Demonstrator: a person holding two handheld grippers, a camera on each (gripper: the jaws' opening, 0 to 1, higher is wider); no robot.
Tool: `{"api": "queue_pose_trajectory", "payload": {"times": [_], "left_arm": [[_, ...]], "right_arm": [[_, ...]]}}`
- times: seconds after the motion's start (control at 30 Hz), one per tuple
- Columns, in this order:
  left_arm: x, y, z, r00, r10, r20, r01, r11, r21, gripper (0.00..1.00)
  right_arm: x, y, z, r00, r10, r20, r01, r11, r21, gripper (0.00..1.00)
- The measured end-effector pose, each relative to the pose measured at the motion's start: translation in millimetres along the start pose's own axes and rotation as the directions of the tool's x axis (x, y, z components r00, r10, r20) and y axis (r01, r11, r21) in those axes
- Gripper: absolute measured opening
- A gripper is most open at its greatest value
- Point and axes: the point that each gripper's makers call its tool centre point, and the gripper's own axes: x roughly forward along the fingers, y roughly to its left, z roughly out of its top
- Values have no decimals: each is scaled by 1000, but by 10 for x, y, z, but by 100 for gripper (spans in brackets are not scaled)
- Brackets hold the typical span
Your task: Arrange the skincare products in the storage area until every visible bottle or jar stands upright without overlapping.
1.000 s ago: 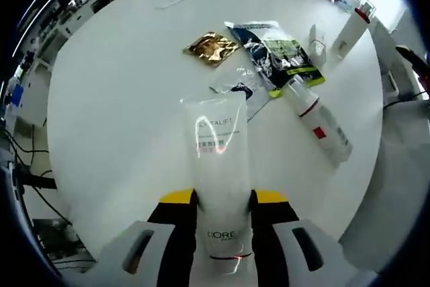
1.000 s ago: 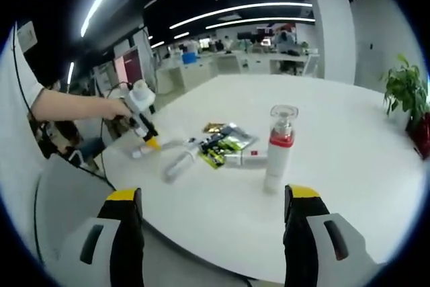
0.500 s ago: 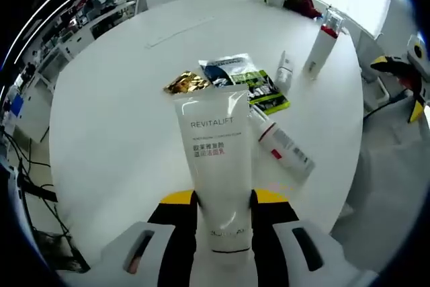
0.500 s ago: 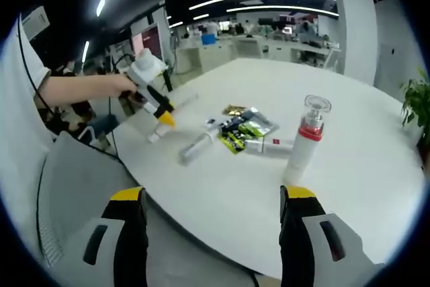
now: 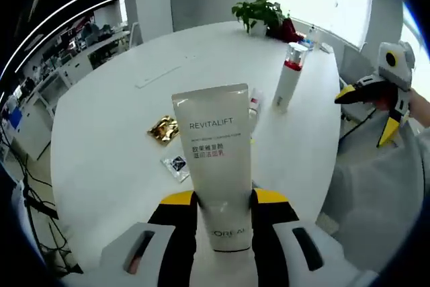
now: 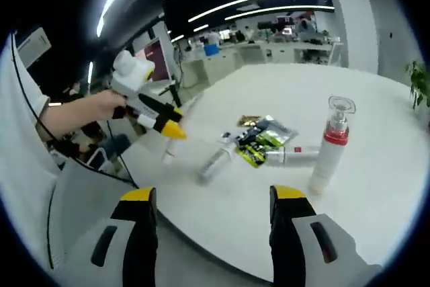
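The white tube [image 5: 216, 166], printed REVITALIFT with L'OREAL near its lower end, stood upright, lifted above the round white table [image 5: 107, 119]. The left gripper [image 5: 222, 214] was clamped on the tube's lower part, its yellow-tipped jaws pressing both sides. On the table, a red-collared pump bottle [image 6: 330, 147] stood upright; a second bottle [image 6: 290, 156] lay on its side just beside the green-and-black sachets [image 6: 259, 140], with a gold sachet [image 5: 162, 128] nearby. The right gripper [image 6: 213, 233] held nothing, its jaws wide apart.
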Motion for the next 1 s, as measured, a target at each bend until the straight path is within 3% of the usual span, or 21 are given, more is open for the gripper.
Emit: {"api": "queue_pose_trajectory", "payload": {"times": [0.07,0.2,0.47,0.6,0.7,1.0], "left_arm": [[-31,-74,47,1000,-8,18,8,1000,1,32],[-98,-315,169,998,-30,55,29,999,20,32],[-198,-756,321,991,-85,105,79,995,60,32],[-215,-959,330,988,-106,116,98,992,75,32],[-230,-1118,342,983,-131,132,121,989,82,32],[-283,-1234,428,979,-106,172,88,990,109,32]], "right_arm": [[10,48,88,999,22,43,-25,997,69,63],[55,78,184,997,29,65,-34,996,84,59],[207,316,367,987,101,124,-120,980,157,57],[233,429,459,973,141,184,-183,956,230,55],[252,434,423,972,144,184,-189,946,263,54],[265,517,465,965,147,219,-216,917,336,51]]}}
